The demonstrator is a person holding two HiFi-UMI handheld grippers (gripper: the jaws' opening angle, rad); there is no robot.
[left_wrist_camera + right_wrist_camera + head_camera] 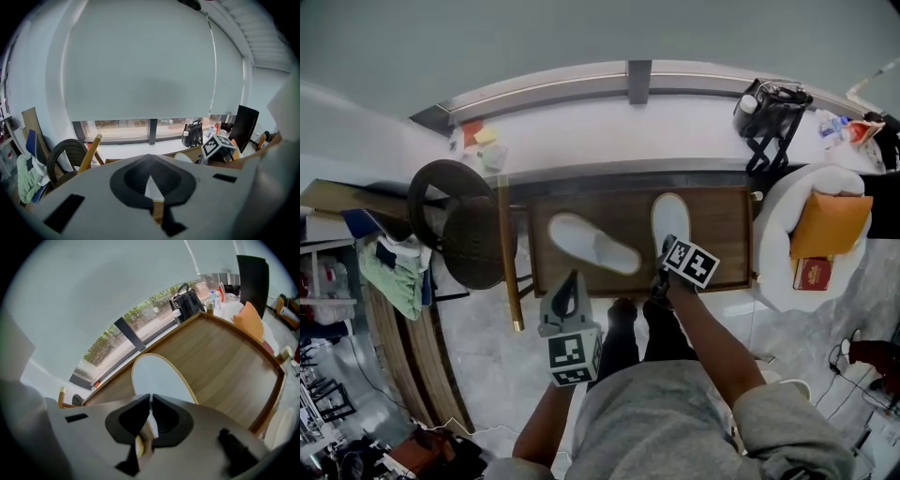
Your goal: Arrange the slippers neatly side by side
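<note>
Two white slippers lie on the low wooden tabletop [722, 225], well apart and not parallel. The left-hand slipper [592, 244] lies slantwise across the middle of the board. The right-hand slipper [670, 220] points straight away from the person, toward the window.

The right tongs [666, 258] have the near end of that right-hand slipper. In the right gripper view the jaws are all but together, pinching its thin tan-rimmed edge, and the pale flat face of the slipper [154, 373] runs out beyond them over the wood. The left tongs [572, 279] hang short of the tabletop's near edge, pressed fully together with nothing between them; their own view looks out level over the room.

These look like light, thin, floppy slippers. One gripped at its edge will probably sag or fold if lifted high, so sliding or dragging it low across the wood seems safer than carrying it. The rim at the heel, where the sole looks stiffest, is the sensible place to pinch. A grip on the soft upper may only bunch the cloth. The smooth board should let the sole swivel easily, so the slanted slipper likely needs only a turn and a short slide to lie beside its mate.
</note>
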